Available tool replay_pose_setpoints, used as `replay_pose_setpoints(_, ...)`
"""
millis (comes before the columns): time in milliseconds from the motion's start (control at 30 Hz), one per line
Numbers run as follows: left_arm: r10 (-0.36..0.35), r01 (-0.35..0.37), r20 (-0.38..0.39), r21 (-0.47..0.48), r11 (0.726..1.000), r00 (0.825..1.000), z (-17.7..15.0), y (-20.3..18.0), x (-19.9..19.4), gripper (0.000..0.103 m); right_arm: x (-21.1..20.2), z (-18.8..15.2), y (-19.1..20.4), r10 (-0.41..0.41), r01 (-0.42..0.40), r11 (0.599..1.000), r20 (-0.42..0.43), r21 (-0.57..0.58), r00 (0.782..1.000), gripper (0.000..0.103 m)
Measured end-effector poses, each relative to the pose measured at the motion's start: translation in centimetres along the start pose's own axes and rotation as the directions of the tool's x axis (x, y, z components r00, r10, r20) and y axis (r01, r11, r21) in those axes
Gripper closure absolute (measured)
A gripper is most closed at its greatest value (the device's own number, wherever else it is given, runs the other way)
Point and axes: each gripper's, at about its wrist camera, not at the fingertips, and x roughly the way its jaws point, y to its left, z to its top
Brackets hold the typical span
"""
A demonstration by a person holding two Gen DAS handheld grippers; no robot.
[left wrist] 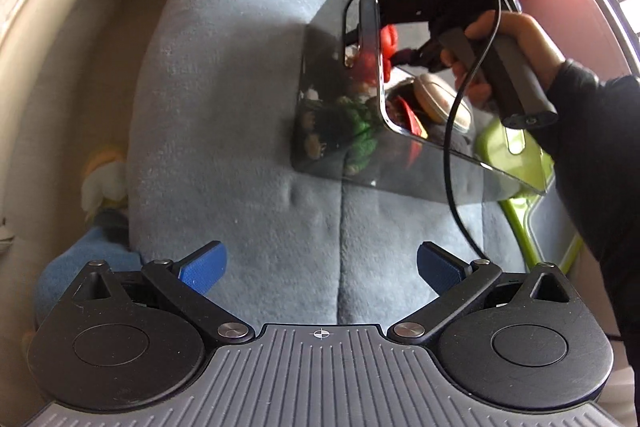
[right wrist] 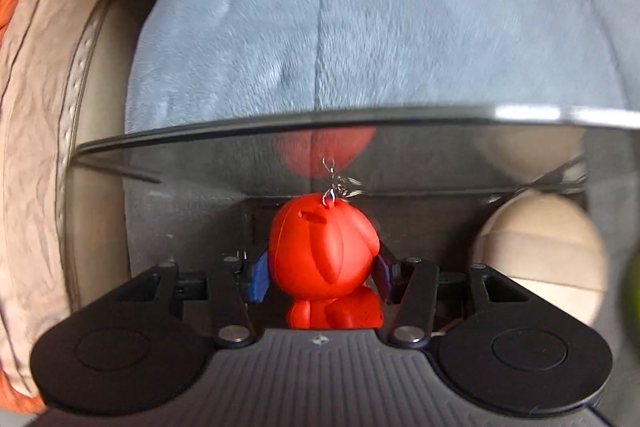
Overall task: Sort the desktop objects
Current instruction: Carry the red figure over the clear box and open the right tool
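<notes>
One blue-grey cushion [left wrist: 248,115] filled most of both views, and on it stood a smoky clear box [left wrist: 400,163] with small items inside — a beige oval case [left wrist: 434,95], something green [left wrist: 362,131]. A hand [left wrist: 500,43] held the right gripper [right wrist: 322,277] down into the box, its blue pads pressed on either side of a red figure [right wrist: 322,247] with a small metal chain on top. The left gripper [left wrist: 322,269] hung over bare cushion, jaws wide and empty.

Left tongs [left wrist: 322,269] agape, right tongs [right wrist: 322,273] clamped
</notes>
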Motion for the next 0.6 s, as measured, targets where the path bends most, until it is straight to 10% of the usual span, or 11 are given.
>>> replay_pose_setpoints(200, -0.028, 0.029, 0.083, -0.02, 0.999, 0.996, 2.3, 0.0, -1.4, 0.0, -4.6, -1.7, -2.2, 0.117, -0.116, 0.993, 0.041, -0.014, 0.992, 0.044)
replay_pose_setpoints(300, -0.151, 0.158, 0.149, -0.039, 0.987, 0.977, 4.9, 0.0, -1.7, 0.0, -10.5, -4.4, -5.3, 0.22, -0.212, 0.975, 0.156, -0.064, 0.963, 0.038)
replay_pose_setpoints(433, -0.341, 0.36, 0.169, -0.1, 0.927, 0.925, 9.4, 0.3, 0.2, 0.0, -18.1, -8.9, -12.3, 0.336, -0.339, 0.939, 0.39, -0.062, 0.857, 0.026)
replay_pose_setpoints(600, -0.159, 0.17, 0.089, -0.124, 0.978, 0.983, 14.0, -1.5, 3.4, 0.0, -21.0, -15.3, -22.1, 0.302, -0.411, 0.911, 0.616, 0.038, 0.727, 0.024)
